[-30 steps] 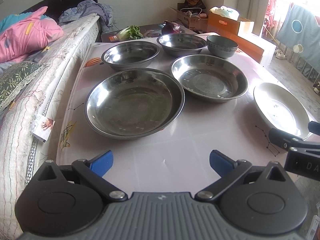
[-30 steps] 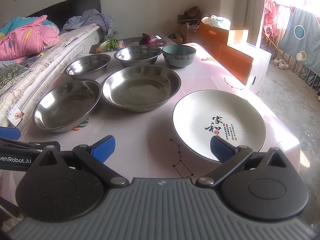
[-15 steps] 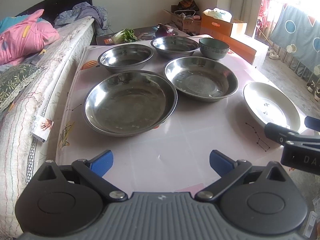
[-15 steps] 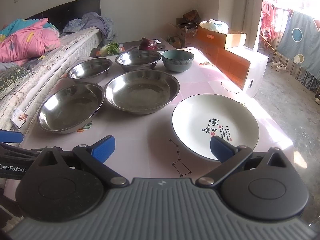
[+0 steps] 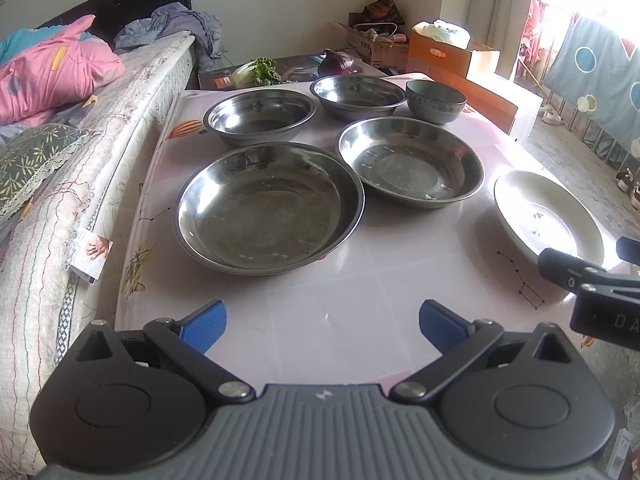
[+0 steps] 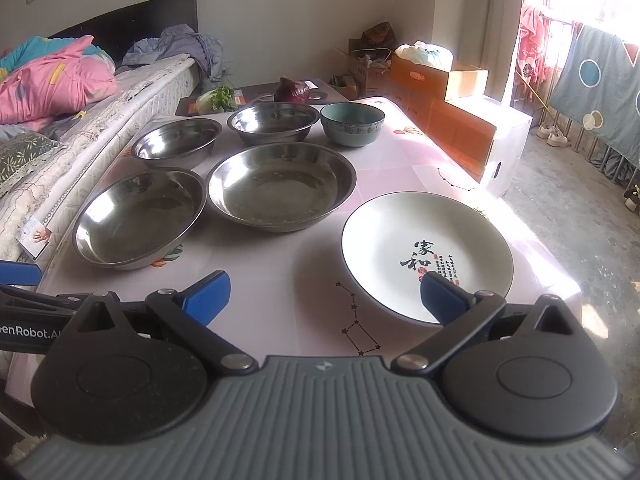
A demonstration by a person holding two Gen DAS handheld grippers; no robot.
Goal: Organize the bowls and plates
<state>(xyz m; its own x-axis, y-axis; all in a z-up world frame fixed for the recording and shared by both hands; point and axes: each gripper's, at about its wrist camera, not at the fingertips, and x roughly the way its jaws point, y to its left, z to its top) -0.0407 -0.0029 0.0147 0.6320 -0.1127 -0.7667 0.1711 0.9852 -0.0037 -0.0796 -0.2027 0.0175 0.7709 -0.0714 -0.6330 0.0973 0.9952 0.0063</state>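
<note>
Both grippers spread wide, holding nothing: left gripper [image 5: 322, 322], right gripper [image 6: 325, 294]. White plate [image 6: 426, 254] lies just ahead of right; four steel bowls [image 5: 270, 206] and green bowl [image 6: 352, 124] sit farther back on table [image 5: 348, 292]. Bed [image 5: 80, 128] flanks left.

On the tabletop [image 6: 280, 280], the plate [image 6: 424, 248] lies at 3 o'clock. Two wide pans [image 6: 138, 218] [image 6: 282, 186] sit side by side at centre. Behind them, toward 12 o'clock, stand two bowls [image 6: 176, 142] [image 6: 274, 122] and a deeper bowl [image 6: 352, 124]. The bed [image 6: 120, 92] runs along 9 o'clock.
</note>
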